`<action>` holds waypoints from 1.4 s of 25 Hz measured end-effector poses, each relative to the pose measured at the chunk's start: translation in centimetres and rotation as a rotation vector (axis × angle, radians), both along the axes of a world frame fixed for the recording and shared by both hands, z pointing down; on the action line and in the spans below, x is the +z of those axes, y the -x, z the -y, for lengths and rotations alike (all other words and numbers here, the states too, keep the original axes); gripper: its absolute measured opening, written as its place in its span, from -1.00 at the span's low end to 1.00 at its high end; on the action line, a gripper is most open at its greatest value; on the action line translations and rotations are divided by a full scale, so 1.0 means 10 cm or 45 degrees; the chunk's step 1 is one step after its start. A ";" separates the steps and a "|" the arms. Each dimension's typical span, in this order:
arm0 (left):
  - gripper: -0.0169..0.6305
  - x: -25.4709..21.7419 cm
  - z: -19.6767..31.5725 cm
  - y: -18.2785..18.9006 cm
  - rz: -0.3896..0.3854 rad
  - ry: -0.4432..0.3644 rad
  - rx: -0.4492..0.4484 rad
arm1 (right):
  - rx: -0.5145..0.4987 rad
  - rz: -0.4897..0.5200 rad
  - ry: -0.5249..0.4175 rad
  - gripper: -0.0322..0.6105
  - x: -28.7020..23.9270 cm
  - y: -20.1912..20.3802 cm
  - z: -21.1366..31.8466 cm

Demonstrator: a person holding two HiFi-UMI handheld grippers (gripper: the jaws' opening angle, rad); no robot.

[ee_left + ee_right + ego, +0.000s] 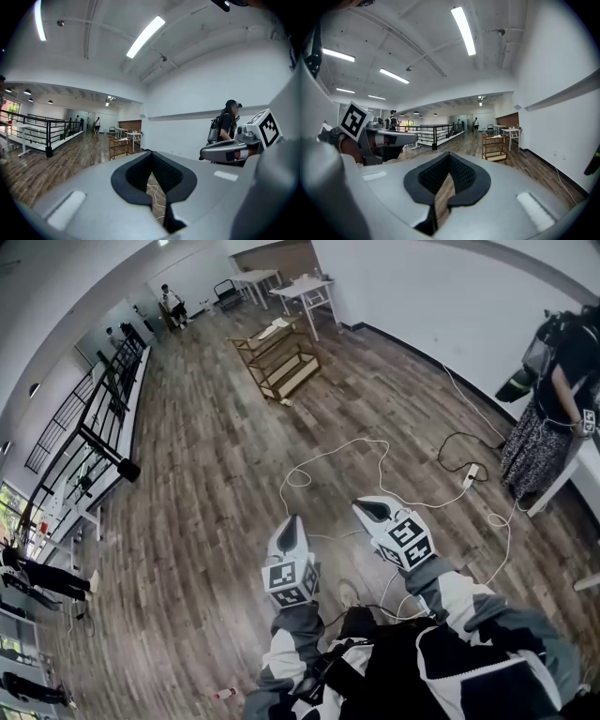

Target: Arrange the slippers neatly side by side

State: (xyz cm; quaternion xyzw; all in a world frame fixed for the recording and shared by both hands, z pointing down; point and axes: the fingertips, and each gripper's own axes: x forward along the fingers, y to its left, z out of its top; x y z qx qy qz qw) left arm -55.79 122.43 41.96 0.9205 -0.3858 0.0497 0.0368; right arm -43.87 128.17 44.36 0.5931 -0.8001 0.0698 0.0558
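No slippers can be made out in any view. My left gripper point(289, 527) and right gripper point(373, 510) are held side by side above the wood floor, both pointing toward a low wooden rack point(277, 357) far ahead. Each is shut with nothing between its jaws. In the left gripper view the dark pads of the left gripper point(151, 161) meet, and the right gripper point(229, 150) shows alongside. In the right gripper view the right gripper point(449, 165) is shut too, with the left gripper point(391, 137) beside it. Pale things lie on the rack's top shelf, too small to identify.
A white cable point(375, 474) loops across the floor just ahead and ends at a power strip point(472, 474). A person point(553, 409) stands by the right wall. A black railing point(94, 427) runs along the left. White tables point(305, 292) stand behind the rack.
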 end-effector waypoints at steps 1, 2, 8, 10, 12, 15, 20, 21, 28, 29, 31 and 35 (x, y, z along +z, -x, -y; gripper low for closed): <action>-0.90 0.02 0.17 -0.06 -0.009 0.001 0.012 | 0.011 -0.009 0.004 -0.89 0.03 -0.05 0.15; -0.90 0.04 0.35 -0.10 -0.020 0.004 0.021 | 0.022 -0.019 0.010 -0.89 0.05 -0.09 0.31; -0.90 0.12 1.52 -0.24 -0.057 0.032 0.068 | 0.122 -0.055 0.049 -0.89 0.09 -0.39 1.41; -0.90 0.14 1.92 -0.28 -0.051 0.048 0.086 | 0.157 -0.051 0.054 -0.89 0.08 -0.50 1.81; -0.90 0.13 2.31 -0.32 -0.044 0.053 0.106 | 0.188 -0.034 0.050 -0.89 0.06 -0.57 2.17; -0.90 0.12 2.78 -0.43 -0.055 0.054 0.129 | 0.211 -0.032 0.044 -0.89 0.04 -0.65 2.59; -0.90 0.12 3.36 -0.67 -0.075 0.057 0.149 | 0.215 -0.068 0.062 -0.89 0.06 -0.83 3.16; -0.90 0.12 3.48 -0.72 -0.075 0.057 0.149 | 0.217 -0.067 0.060 -0.89 0.04 -0.88 3.29; -0.90 0.21 4.58 -1.29 -0.034 0.067 0.117 | 0.187 -0.045 0.025 -0.89 0.07 -1.45 4.47; -0.90 0.24 4.77 -1.41 -0.028 0.070 0.108 | 0.178 -0.043 0.022 -0.89 0.10 -1.58 4.68; -0.90 0.28 5.16 -1.68 -0.018 0.077 0.093 | 0.158 -0.042 0.027 -0.89 0.17 -1.83 5.11; -0.90 0.29 5.95 -2.25 -0.035 0.104 0.063 | 0.099 -0.040 0.035 -0.89 0.16 -2.32 5.94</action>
